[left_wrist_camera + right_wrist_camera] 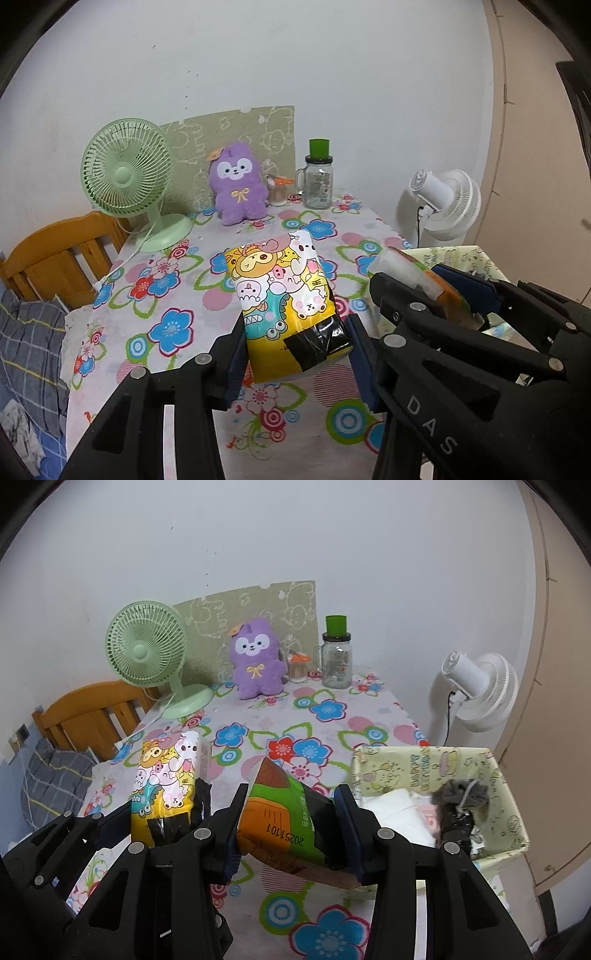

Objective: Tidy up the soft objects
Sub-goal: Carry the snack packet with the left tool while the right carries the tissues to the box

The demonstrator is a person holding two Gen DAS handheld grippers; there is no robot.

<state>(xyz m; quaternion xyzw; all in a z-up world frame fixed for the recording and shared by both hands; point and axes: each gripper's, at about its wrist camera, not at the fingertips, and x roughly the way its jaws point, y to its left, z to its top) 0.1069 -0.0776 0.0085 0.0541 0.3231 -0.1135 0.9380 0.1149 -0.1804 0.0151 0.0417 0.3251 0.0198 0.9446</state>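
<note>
Left gripper (295, 354): clamped on the near end of the yellow cartoon tissue pack (284, 295), both blue pads pressed into its sides; the pack is lifted clear of the table.
Right gripper (291, 830): clamped on the green and orange tissue pack (284, 812), held just to the right of the yellow one.
Where the packs are: both in the air over the near part of the table, side by side, close together but apart as far as I can tell.
Handling: these look light and squashy, with slick plastic wrap. The film dents under the pads, so a hold across the middle of the short sides seems safest; a grip at the very end could let the pack sag or slide out.
Basket (513, 794): pale green fabric bin at the near right edge, already holding white cloth (395, 808) and something dark grey (461, 797). Probably the place for the packs.
Table (332, 738): covered with a flowered cloth, slightly wrinkled.
Far end: green desk fan (147, 653), purple plush toy (256, 661), glass jar with a green lid (337, 657).
Room: plain white wall, white standing fan (476, 690) at the right, wooden chair (92, 716) at the left.
</note>
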